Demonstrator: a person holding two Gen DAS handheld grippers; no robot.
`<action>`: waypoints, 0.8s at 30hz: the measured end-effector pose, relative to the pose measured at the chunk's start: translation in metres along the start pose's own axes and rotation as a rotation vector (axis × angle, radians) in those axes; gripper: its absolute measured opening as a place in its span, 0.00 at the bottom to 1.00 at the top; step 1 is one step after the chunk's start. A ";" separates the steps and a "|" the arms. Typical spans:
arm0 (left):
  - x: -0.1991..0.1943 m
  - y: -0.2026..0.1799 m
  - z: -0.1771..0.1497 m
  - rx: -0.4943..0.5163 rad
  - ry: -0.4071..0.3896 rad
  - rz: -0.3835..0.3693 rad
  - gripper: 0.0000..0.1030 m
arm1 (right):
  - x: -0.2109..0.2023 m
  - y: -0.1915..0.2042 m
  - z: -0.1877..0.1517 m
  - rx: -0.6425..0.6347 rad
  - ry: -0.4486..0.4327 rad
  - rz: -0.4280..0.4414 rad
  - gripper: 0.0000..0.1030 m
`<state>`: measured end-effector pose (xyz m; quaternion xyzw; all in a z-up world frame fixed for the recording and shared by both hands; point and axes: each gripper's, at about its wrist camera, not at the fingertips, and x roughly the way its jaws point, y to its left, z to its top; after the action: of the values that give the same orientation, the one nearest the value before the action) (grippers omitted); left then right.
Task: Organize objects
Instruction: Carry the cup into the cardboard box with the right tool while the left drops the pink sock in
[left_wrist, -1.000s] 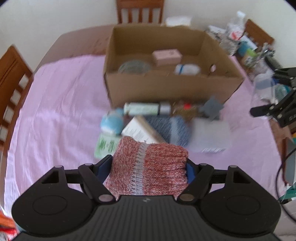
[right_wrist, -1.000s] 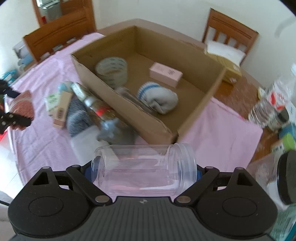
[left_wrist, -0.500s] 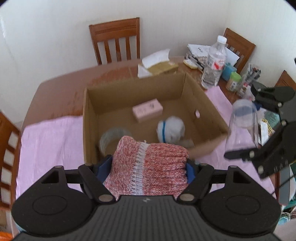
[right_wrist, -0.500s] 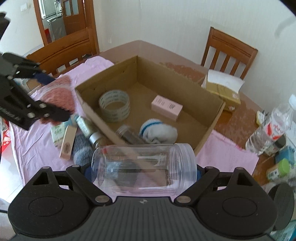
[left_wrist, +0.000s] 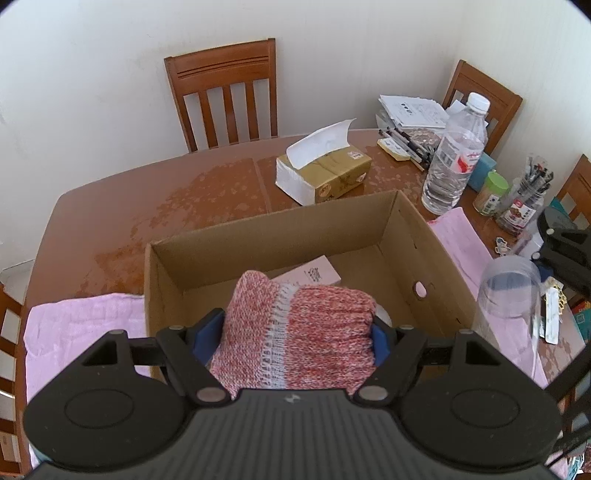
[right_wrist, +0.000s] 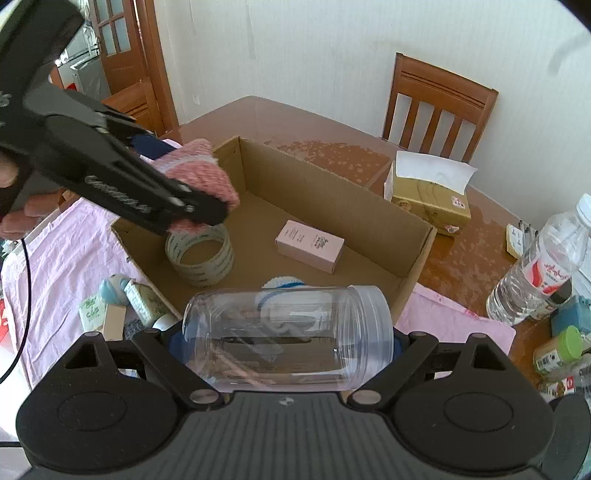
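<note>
1. Clamping a red-and-white knitted cloth (left_wrist: 295, 332) between both pads: left gripper (left_wrist: 291, 336), held above the near left corner of the open cardboard box (left_wrist: 424, 236).
2. Lying inside the box: tape roll (right_wrist: 201, 254), pink carton (right_wrist: 309, 245), rolled white sock (right_wrist: 282, 286).
3. Squeezing a clear plastic jar (right_wrist: 288, 338) sideways: right gripper (right_wrist: 284, 341), at the box's near edge.

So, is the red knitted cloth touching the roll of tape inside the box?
Cannot tell. In the right wrist view the red knitted cloth overlaps the tape roll, but the left gripper covers the spot where they would meet.
</note>
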<state>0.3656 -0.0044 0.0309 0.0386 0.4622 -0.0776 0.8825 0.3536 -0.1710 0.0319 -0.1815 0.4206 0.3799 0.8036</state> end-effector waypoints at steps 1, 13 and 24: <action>0.004 0.000 0.002 0.003 0.001 -0.001 0.75 | 0.002 0.000 0.001 -0.001 -0.002 0.000 0.92; 0.033 -0.003 0.015 0.029 0.000 0.022 0.91 | 0.002 -0.003 -0.004 0.022 -0.012 -0.029 1.00; 0.008 -0.007 0.003 0.021 -0.016 0.018 0.94 | -0.006 0.000 -0.019 0.070 0.004 -0.055 1.00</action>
<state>0.3711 -0.0121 0.0262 0.0514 0.4538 -0.0747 0.8865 0.3412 -0.1854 0.0259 -0.1655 0.4301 0.3421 0.8189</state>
